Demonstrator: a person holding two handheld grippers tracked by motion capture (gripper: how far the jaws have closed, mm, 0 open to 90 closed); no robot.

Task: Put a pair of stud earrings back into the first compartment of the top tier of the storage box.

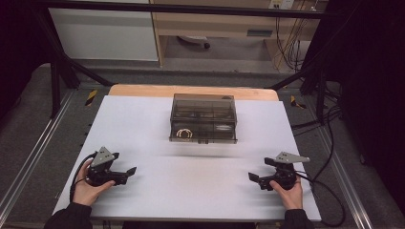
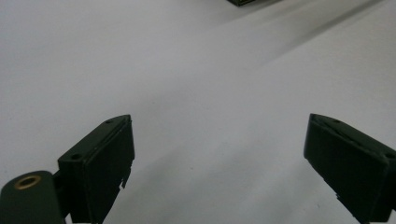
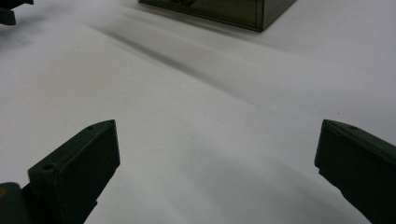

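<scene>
Near table's front edge, left gripper (image 1: pixel 125 175) and right gripper (image 1: pixel 258 180) — fingers spread, box (image 1: pixel 204 118) well apart.

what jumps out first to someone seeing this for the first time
A smoky transparent plastic box sits at the far middle of the white table, with a small gold ring-shaped item in its front left compartment. Nearer the person, the left tongs and right tongs rest wide open, facing each other.

box (image 1: pixel 204 118) on table (image 1: pixel 143 124), behind both claws.
</scene>
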